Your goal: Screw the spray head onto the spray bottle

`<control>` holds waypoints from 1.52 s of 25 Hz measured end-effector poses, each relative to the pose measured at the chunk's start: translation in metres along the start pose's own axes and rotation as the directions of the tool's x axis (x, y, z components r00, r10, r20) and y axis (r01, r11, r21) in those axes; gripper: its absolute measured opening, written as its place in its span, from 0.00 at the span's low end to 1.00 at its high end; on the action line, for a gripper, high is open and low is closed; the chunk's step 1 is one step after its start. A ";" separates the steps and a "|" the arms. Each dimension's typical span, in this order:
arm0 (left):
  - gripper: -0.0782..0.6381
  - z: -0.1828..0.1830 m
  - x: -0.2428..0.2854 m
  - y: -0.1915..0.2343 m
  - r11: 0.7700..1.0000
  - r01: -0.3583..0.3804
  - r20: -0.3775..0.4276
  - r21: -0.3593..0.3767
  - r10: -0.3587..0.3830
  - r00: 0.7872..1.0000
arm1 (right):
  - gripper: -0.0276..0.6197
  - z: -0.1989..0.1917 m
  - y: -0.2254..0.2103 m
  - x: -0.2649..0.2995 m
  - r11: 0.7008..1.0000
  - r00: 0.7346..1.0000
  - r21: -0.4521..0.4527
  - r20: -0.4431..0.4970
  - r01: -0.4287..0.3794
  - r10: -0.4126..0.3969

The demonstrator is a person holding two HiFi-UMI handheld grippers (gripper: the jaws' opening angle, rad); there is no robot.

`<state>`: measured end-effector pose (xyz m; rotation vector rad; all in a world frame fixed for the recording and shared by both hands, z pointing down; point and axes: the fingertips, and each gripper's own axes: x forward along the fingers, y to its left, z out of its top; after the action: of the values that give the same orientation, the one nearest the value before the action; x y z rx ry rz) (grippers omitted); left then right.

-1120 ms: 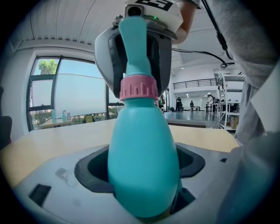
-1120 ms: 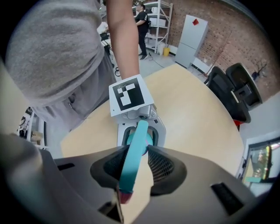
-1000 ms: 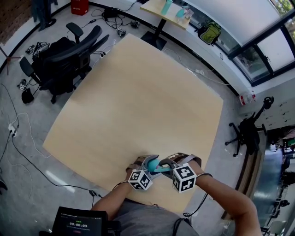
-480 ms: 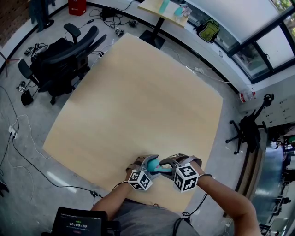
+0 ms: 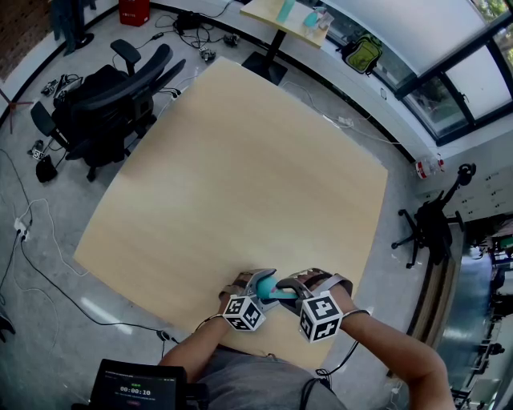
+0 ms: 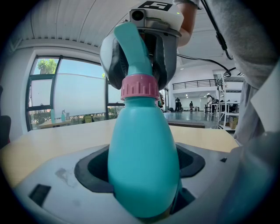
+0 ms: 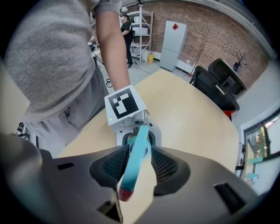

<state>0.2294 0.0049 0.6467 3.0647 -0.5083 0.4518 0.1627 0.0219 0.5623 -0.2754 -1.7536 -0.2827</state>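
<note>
The teal spray bottle (image 6: 142,153) lies sideways just above the near edge of the wooden table (image 5: 240,160), with my left gripper (image 5: 258,290) shut on its body. A pink collar (image 6: 139,86) joins its neck to the teal spray head (image 7: 135,157), whose red nozzle tip (image 7: 124,194) points back at my right gripper's camera. My right gripper (image 5: 293,290) faces the left one. The spray head sits between its meshed pads (image 7: 114,165). These jaws are opening a little, and the pads still touch the head.
Black office chairs (image 5: 120,96) stand off the table's far left corner, with cables on the floor around them. A small side table (image 5: 292,20) with teal bottles is at the top. A dark device with a screen (image 5: 136,388) sits by the person's lap.
My right gripper's marker cube has turned and dropped slightly at the wrist. The left gripper and the bottle have stayed where they were.
</note>
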 end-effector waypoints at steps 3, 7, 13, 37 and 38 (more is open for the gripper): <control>0.66 -0.002 0.001 0.001 1.000 -0.001 0.001 0.002 0.001 1.000 | 0.26 0.003 0.001 0.005 0.999 0.999 -0.031 -0.029 0.013 -0.014; 0.66 0.002 0.000 0.000 1.000 0.000 0.002 0.001 0.000 1.000 | 0.25 0.006 0.000 0.006 0.993 0.995 -0.110 -0.087 0.036 -0.046; 0.66 0.002 0.000 -0.001 1.000 0.002 0.003 -0.001 -0.002 1.000 | 0.25 0.003 0.003 0.008 0.977 0.989 -0.211 -0.138 0.018 -0.048; 0.66 0.006 -0.001 0.000 0.999 -0.045 0.013 -0.012 0.045 0.999 | 0.25 -0.013 -0.008 0.006 0.338 0.971 0.941 0.063 0.020 -0.232; 0.66 0.006 -0.001 -0.001 0.999 -0.044 0.012 -0.012 0.044 0.999 | 0.25 -0.013 -0.006 0.006 0.361 0.973 0.932 0.068 0.016 -0.220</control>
<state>0.2307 0.0054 0.6407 3.0526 -0.5774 0.4305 0.1711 0.0118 0.5707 0.7129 -1.8387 0.7092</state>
